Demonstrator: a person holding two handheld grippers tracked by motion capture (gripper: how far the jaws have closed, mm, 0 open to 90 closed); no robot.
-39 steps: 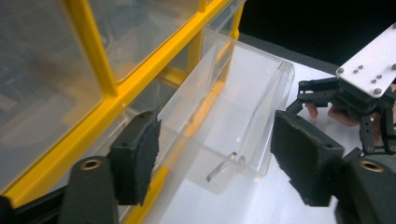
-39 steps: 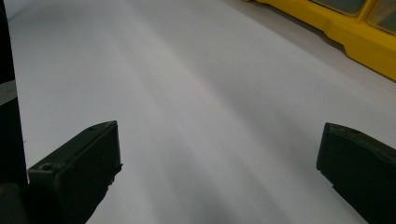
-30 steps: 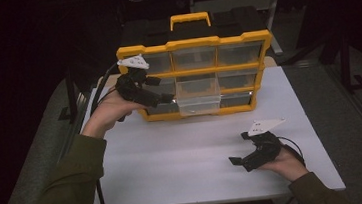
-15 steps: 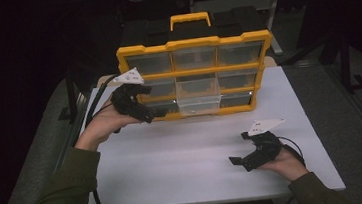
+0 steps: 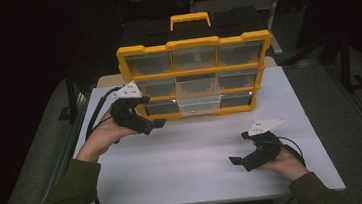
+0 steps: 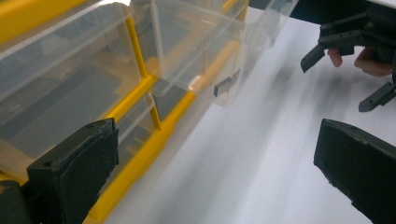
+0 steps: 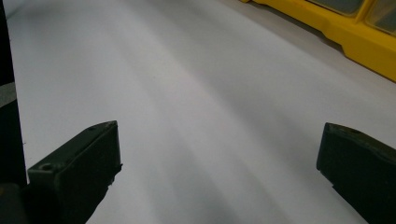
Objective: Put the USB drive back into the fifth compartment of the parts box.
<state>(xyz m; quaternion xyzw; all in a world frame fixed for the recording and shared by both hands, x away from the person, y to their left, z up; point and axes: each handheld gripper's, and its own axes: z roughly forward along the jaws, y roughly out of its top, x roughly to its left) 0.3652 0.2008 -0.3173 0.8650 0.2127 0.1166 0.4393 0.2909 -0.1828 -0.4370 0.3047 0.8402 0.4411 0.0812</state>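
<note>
A yellow organizer [image 5: 196, 75] with a top handle [image 5: 189, 20] stands upright at the far side of the white table [image 5: 200, 165], its clear drawers facing the person. The drawers sit in three rows of three. The middle drawer [image 5: 197, 98] of the lower part is pulled partway out and projects beyond the yellow frame toward the person; the other drawers sit flush. In the left gripper view this drawer [image 6: 201, 51] shows as a clear box overhanging the table, with a small dark tab on its front wall. The left gripper [image 5: 143, 121] is held above the table just in front of the organizer's lower left corner, apart from the open drawer, its jaws pointing right. In its own view the jaws stand wide apart with nothing between them: the tool is released. A grey plate [image 5: 126, 91] sits on top of it, and a cable [image 5: 95, 118] trails from it off the left edge of the table. The right gripper [image 5: 242, 157] rests low over the near right part of the table, well apart from the organizer, its jaws pointing left. Its own view shows the jaws spread wide over bare table, also released, with the organizer's base [image 7: 336, 32] at the upper right. The right gripper [image 6: 343, 70] also appears far off in the left gripper view.
</note>
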